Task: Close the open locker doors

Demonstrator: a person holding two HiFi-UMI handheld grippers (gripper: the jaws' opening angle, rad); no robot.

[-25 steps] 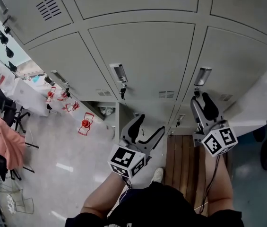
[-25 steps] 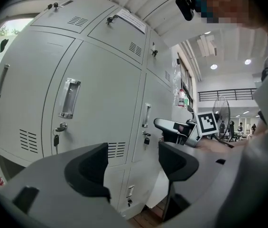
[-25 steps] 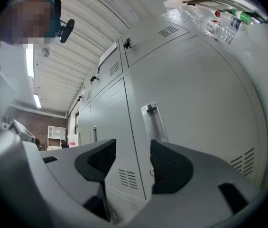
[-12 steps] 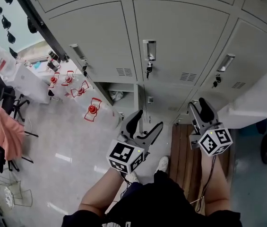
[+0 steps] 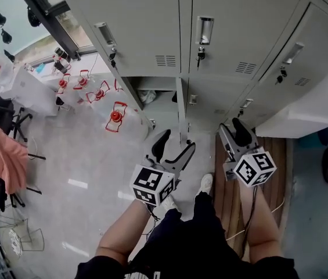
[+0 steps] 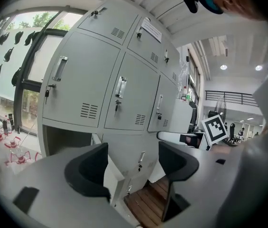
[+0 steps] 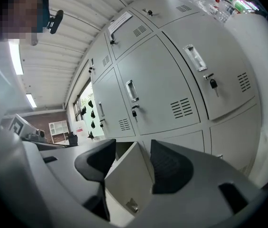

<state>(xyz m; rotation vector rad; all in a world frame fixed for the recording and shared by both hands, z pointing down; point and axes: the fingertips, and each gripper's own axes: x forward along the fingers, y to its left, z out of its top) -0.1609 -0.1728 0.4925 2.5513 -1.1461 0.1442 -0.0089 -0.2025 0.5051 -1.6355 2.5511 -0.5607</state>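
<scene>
A bank of grey lockers (image 5: 233,22) fills the top of the head view. In the bottom row one door (image 5: 181,110) stands open, edge-on toward me, beside its dark compartment (image 5: 152,92). My left gripper (image 5: 177,141) hangs open just in front of that door's free edge, apart from it. My right gripper (image 5: 231,127) is open too, further right, before the shut bottom lockers. In the left gripper view the open door (image 6: 109,178) shows between the jaws of the left gripper (image 6: 131,163). The right gripper (image 7: 129,160) frames the same door (image 7: 124,177), and nothing is held.
Wooden slats (image 5: 233,190) lie on the floor under my right side. Red-and-white objects (image 5: 116,116) sit on the floor at the left, past chairs and a pink cloth (image 5: 10,161). A white counter edge (image 5: 303,121) juts in at the right.
Both grippers have sunk from the middle row of lockers toward the bottom row. The head view has tilted down, so the lockers slid up and the open bottom door came into fuller view.
</scene>
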